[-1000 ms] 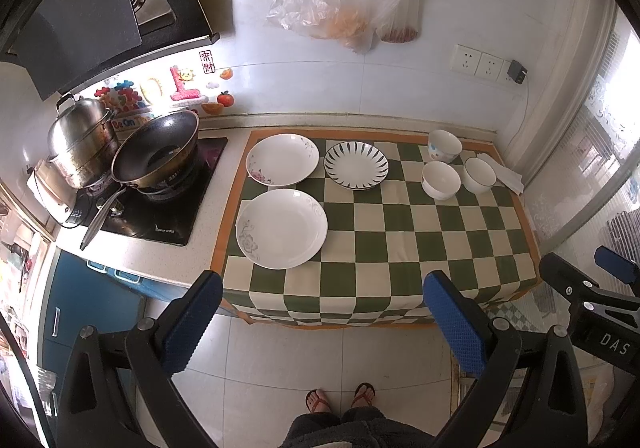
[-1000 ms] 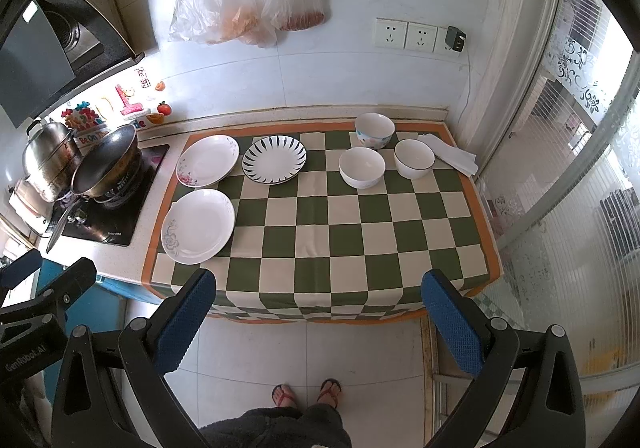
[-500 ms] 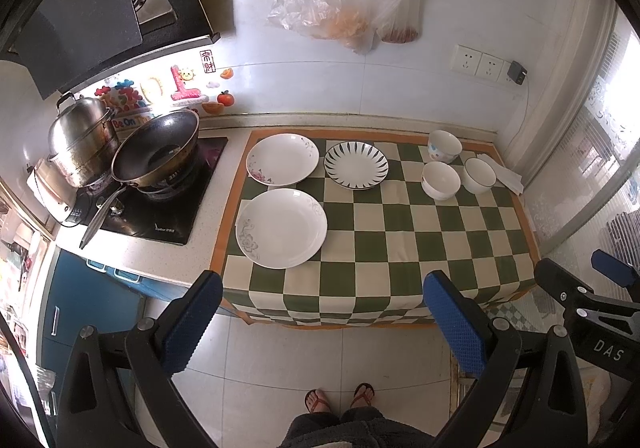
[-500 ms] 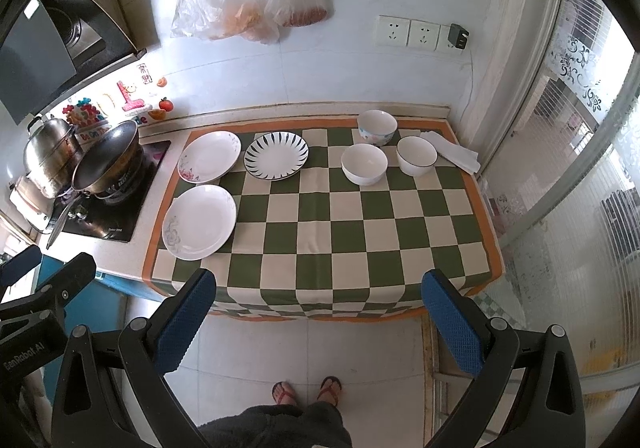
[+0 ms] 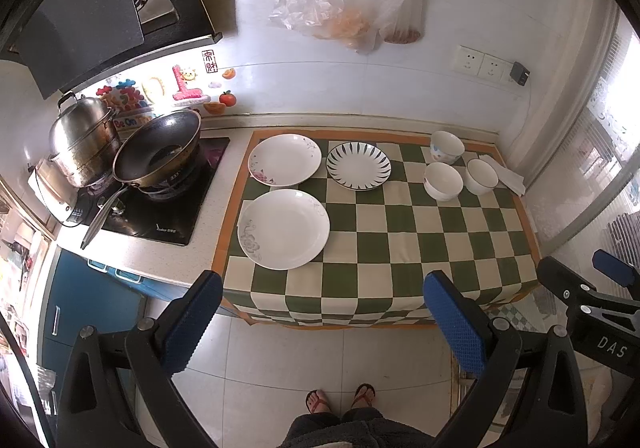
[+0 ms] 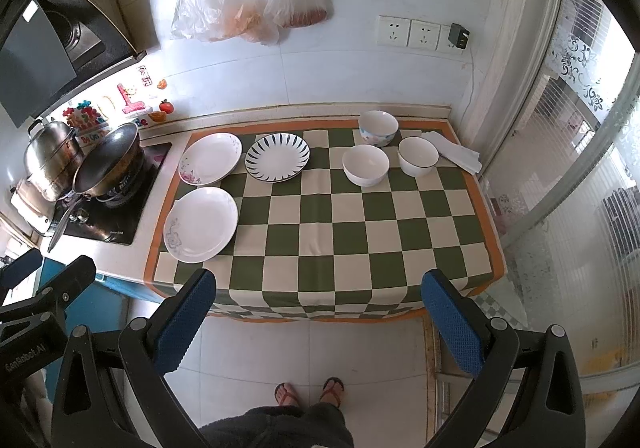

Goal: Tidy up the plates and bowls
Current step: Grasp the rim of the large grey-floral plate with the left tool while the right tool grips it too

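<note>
On checkered cloth (image 5: 392, 244), 3 round plates (image 5: 284, 229), 3 bowls (image 5: 443, 181)

A green-and-cream checked cloth (image 6: 360, 216) with orange border; white floral plates (image 6: 202, 223), one black-striped plate (image 6: 277, 157).

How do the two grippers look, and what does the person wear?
Each gripper, left and right, has black angular frames with silver screws and two fingers padded in textured blue. White lettering marks both bodies: "DAS" on the right, "GenRobot.AI" on the left. The person wears dark fuzzy clothing and flip-flops.
</note>
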The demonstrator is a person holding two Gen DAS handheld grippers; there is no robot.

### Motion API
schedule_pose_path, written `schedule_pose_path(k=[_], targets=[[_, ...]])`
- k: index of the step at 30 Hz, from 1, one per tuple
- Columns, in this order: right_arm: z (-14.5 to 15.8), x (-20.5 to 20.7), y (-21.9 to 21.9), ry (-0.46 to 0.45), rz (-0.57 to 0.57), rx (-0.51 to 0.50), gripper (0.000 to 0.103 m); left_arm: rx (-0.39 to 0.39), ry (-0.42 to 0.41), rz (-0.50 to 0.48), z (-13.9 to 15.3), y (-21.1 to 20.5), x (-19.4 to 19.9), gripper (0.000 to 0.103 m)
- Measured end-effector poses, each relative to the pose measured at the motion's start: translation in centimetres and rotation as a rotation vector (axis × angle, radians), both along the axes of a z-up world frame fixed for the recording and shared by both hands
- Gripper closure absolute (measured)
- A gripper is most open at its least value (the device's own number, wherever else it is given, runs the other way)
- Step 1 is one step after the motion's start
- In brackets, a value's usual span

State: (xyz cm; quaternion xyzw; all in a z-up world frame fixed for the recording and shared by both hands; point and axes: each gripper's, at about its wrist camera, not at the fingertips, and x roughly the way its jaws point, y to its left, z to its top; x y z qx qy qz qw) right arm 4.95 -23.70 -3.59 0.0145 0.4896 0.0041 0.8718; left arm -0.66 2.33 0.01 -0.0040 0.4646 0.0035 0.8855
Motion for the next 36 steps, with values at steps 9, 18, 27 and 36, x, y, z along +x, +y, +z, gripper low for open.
schedule_pose_path(k=[9, 18, 27, 36], targets=[[-0.8, 0.8, 0.4, -0.008, 0.004, 0.011, 0.0, 0.026, -0.025, 0.039, -0.7, 0.8, 0.2, 0.0], [-7.4, 4.9, 3.0, -0.06, 0.138, 0.038, 0.0, 0.174, -0.041, 0.223, -6.7, 3.4, 3.6, 0.0], [-18.7, 11.9, 8.7, 0.056, 0.233, 0.077, 0.0, 0.121, 0.102, 0.294, -15.0, 9.3, 10.1, 0.0], [-31.0, 21.6, 13.9, 0.223, 0.201, 0.15, 0.0, 0.032, 0.301, 0.224, -25.3, 16.6, 19.8, 0.01]])
